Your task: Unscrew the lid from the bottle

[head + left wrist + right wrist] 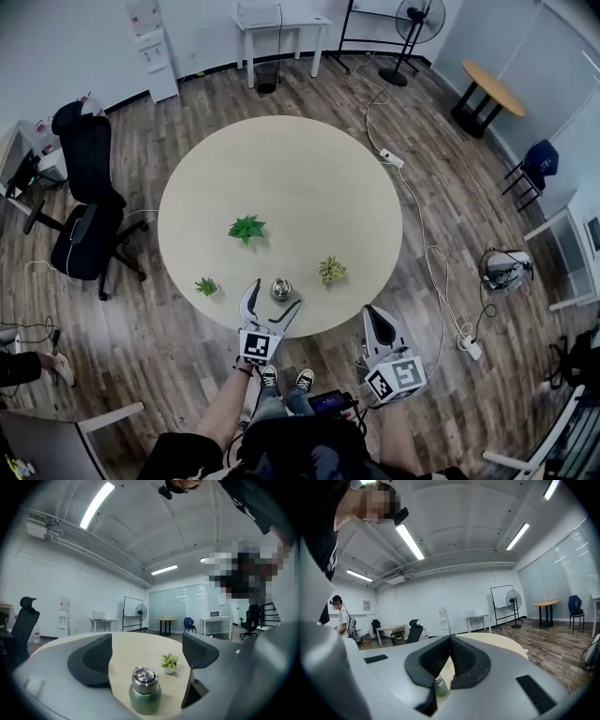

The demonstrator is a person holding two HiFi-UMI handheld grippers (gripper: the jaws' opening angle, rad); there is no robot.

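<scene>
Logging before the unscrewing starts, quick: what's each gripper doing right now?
Left gripper: open, bottle between its fingers, untouched.
Right gripper: closed, empty.

Low centre of my right gripper view, the closed right gripper [450, 639] hides most of the bottle [439, 686]; in the head view its lid [280, 287] is too small to read.

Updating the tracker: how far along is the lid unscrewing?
Done: nothing, the steel lid sits on the green bottle, upright on the round table. In hand: left claw open, bottle between its jaws, untouched; right claw shut, empty. Left: grip the bottle, unscrew the lid.
</scene>
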